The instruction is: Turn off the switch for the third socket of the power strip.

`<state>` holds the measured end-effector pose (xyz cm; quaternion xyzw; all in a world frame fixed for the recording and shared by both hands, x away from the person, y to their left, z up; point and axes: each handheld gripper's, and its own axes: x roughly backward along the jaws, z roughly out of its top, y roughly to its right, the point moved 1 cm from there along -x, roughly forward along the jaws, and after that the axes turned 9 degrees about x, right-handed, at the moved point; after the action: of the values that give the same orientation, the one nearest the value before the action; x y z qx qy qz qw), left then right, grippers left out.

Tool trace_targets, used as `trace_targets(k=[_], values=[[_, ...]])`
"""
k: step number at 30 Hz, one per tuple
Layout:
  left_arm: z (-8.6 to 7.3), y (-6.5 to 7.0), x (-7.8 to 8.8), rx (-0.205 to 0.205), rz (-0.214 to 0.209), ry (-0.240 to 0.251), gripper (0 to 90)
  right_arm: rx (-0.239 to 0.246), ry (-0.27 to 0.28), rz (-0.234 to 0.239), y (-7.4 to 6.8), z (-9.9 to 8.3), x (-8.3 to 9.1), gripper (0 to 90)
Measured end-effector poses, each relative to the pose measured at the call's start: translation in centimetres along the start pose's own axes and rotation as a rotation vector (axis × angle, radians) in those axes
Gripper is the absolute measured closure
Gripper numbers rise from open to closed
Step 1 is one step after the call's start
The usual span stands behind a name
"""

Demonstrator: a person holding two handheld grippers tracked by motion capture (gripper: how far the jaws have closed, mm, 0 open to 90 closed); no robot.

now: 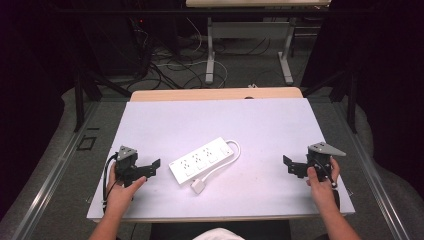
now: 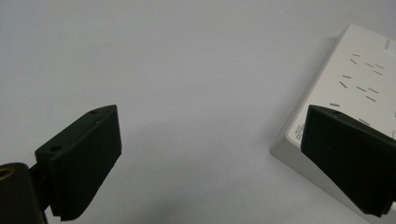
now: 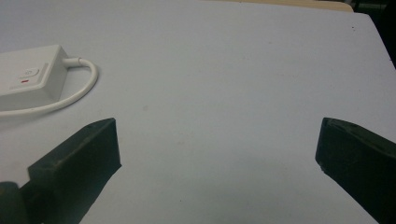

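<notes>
A white power strip [image 1: 202, 159] lies at an angle in the middle of the white table top [image 1: 260, 125], its cord [image 1: 231, 155] looping back to a white plug [image 1: 198, 187] at its near end. My left gripper [image 1: 152, 169] rests at the left, open, jaws pointing right toward the strip; in the left gripper view the strip's end [image 2: 345, 84] sits just beyond the right jaw. My right gripper [image 1: 290, 166] stands open at the right, jaws pointing left, nothing between them. The right gripper view has the strip's switch end [image 3: 28, 79] and cord [image 3: 84, 88] at far left.
The table's far wooden edge [image 1: 215, 94] borders a floor strewn with cables [image 1: 170, 65] and another table's legs [image 1: 210, 50]. Dark curtains flank both sides. The person's forearms come in from the near edge.
</notes>
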<state>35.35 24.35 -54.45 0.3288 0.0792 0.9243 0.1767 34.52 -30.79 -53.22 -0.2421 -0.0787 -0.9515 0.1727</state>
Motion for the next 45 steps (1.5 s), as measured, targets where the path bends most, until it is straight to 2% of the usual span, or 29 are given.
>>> trace_targets(k=[5, 6, 17, 24, 36, 45], values=[[0.2, 0.1, 0.3, 0.009, -0.012, 0.022, 5.3, 0.015, -0.012, 0.017, -0.1, -0.1, -0.1, 0.0], [0.2, 0.1, 0.3, 0.010, -0.013, 0.028, 5.3, 0.003, -0.015, 0.025, -0.4, -0.1, -0.1, 0.0], [0.6, 0.9, 0.8, 0.001, -0.022, 0.048, 8.9, 0.020, 0.002, 0.025, -0.6, 0.0, 0.1, 0.0], [0.9, 1.5, 1.0, -0.012, -0.012, 0.039, 15.4, 0.021, -0.006, 0.042, -0.8, 0.0, 0.2, 0.0], [1.9, 2.5, 1.3, -0.024, 0.001, 0.032, 18.8, 0.027, -0.005, 0.048, -0.8, 0.0, 0.2, 0.0], [3.0, 3.0, 1.4, -0.033, -0.026, 0.002, 21.6, 0.023, -0.001, 0.048, -0.7, 0.0, 0.4, 0.0]])
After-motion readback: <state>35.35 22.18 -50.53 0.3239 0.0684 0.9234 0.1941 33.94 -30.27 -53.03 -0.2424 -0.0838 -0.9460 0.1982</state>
